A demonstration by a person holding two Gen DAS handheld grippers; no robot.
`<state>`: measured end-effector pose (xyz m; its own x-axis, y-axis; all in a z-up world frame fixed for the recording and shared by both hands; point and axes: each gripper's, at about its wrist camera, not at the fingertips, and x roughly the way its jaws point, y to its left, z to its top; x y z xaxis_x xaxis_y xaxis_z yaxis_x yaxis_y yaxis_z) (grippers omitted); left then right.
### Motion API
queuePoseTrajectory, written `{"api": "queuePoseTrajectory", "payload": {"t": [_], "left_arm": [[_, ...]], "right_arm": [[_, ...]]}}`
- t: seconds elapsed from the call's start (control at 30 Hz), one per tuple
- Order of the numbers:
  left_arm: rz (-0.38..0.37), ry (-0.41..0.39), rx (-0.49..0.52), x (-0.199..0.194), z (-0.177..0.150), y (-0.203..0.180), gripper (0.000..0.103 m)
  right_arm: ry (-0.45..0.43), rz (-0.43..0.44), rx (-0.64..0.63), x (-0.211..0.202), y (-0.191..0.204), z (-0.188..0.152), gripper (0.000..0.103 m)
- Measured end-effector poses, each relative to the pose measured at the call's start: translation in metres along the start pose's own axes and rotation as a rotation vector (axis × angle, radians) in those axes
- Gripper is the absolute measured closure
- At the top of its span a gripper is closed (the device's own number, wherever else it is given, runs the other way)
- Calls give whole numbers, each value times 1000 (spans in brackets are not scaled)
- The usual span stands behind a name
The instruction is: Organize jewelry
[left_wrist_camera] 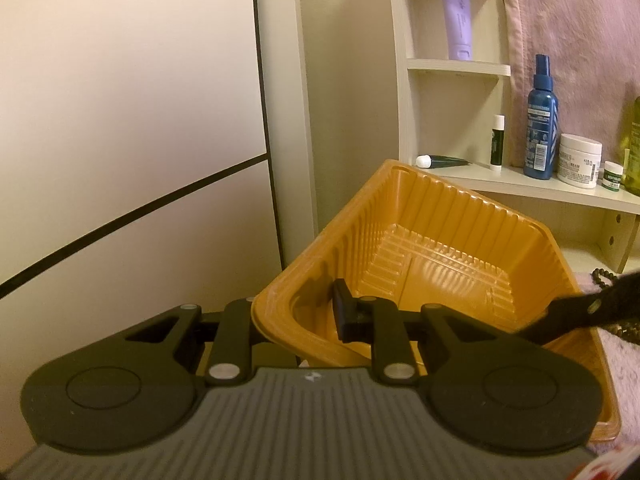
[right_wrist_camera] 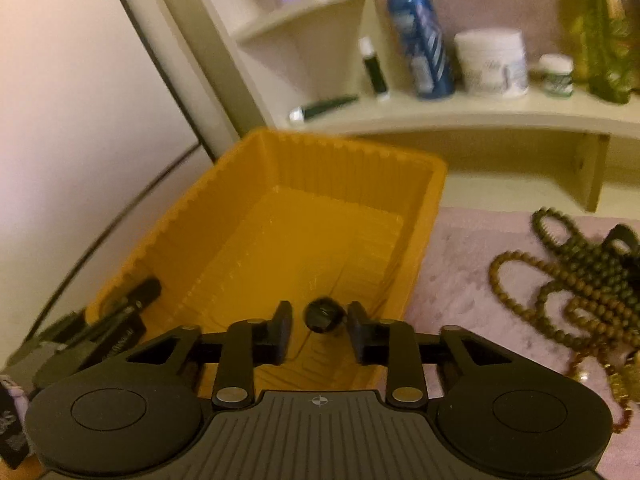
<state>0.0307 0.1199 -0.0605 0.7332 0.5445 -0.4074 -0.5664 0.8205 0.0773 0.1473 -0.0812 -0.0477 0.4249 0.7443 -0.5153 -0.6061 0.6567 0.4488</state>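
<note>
One orange tray point(left_wrist_camera: 440, 216), its rim clamped by the left gripper point(left_wrist_camera: 296, 312); right gripper point(right_wrist_camera: 319, 330) fingers parted around one dark, perhaps beaded, ball point(right_wrist_camera: 322, 314).

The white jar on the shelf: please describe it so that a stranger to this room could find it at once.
Look at the long cream shelf behind the orange tray. Among the toiletries standing there, the white jar is just right of the tall blue spray bottle. It is wide and squat, with dark print on its label, and much larger than the small green-labelled pot on its other side.

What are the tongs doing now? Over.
Left tongs shut on orange tray rim. Right tongs open, dark bead between fingers. Necklaces waiting.
</note>
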Motion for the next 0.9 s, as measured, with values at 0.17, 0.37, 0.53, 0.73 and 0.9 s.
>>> {"api": "queuePoseTrajectory", "payload": {"t": [0.17,0.37,0.53,0.73,0.9], "left_arm": [[0,1,3,1,0,0,83],[1,2,5,1,0,0,83],[1,7,8,2,0,0,82],[1,7,12,2,0,0,82],[1,7,11,2,0,0,82]], "right_arm": [[-59,-51,11,-39,-24,-6,63],[-61,-227,67,-86,-82,-24,63],[-30,-320,62,-108,-115,-37,63],[39,-339,-101,-100,-122,-41,63],[132,-351,-245,-83,-125,-43,76]]}}
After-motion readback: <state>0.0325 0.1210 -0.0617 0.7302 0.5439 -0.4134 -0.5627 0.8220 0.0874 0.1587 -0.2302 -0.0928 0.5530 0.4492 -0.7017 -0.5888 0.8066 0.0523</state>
